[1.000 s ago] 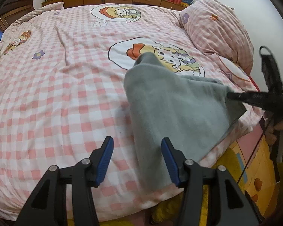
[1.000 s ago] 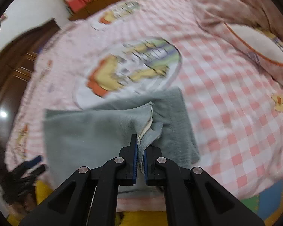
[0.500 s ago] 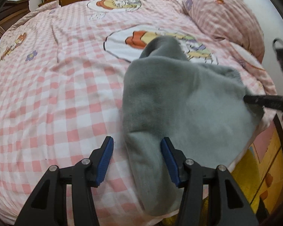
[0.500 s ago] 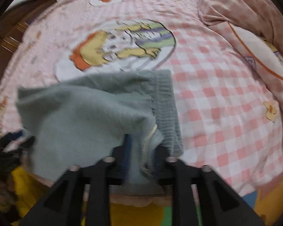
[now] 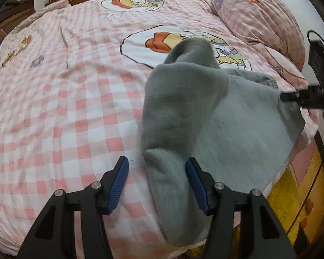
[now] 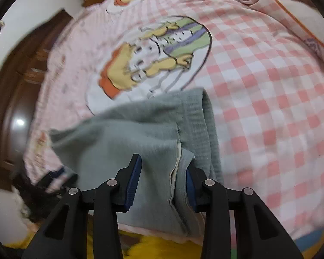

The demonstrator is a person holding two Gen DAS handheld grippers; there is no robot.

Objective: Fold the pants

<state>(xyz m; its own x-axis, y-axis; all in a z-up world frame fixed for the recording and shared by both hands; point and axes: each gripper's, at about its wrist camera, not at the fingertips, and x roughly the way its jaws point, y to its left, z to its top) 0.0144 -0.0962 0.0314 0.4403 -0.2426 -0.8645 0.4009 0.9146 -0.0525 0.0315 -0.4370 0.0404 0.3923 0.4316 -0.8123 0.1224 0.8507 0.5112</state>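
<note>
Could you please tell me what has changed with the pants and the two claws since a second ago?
The right claw, which was clamped shut on the edge of the grey pants, is opening and has let the fabric go; the edge sits loose between its pads. The pants have sunk from hanging taut to lying folded near the edge of the checked bedspread. The left claw stayed open astride the near fold.

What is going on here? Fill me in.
A person with a hand-held gripper in each hand is folding grey pants on a bed with a pink checked cover. The pants lie doubled over near the bed's edge. The right gripper is opening, with the cloth's edge between its jaws but no longer pinched. The left gripper is open over the other end of the pants, its pads clear of the cloth. A pillow lies beyond.
</note>
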